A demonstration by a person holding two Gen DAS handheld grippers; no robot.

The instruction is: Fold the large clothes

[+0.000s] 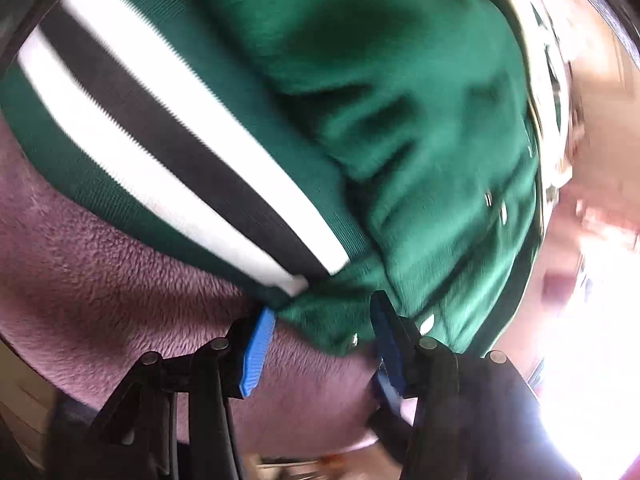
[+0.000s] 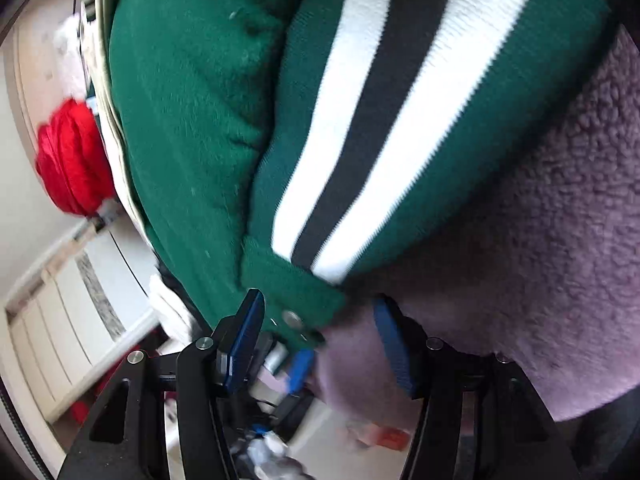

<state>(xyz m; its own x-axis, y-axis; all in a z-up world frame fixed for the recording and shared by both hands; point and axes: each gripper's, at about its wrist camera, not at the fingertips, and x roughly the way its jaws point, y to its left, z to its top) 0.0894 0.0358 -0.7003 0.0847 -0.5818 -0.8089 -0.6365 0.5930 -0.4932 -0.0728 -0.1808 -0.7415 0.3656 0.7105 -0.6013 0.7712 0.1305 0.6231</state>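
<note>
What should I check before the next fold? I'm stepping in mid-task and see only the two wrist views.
1. Left gripper let go: ok; jaws apart, the green jacket corner between them, unpinched.
2. Right gripper let go: ok; jaws apart around the snap-button corner.
3. Jacket lies on the purple fleece blanket: ok.
4. Striped hem band flat: ok in both views.
5. Jacket body smooth: not ok; creases show in the left view.
6. Whole fold squared: cannot tell; too close, blurred.

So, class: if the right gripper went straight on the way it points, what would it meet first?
Probably the green jacket: its snap-button corner lies between the right gripper's open fingers, just ahead. Depth is unclear.
</note>
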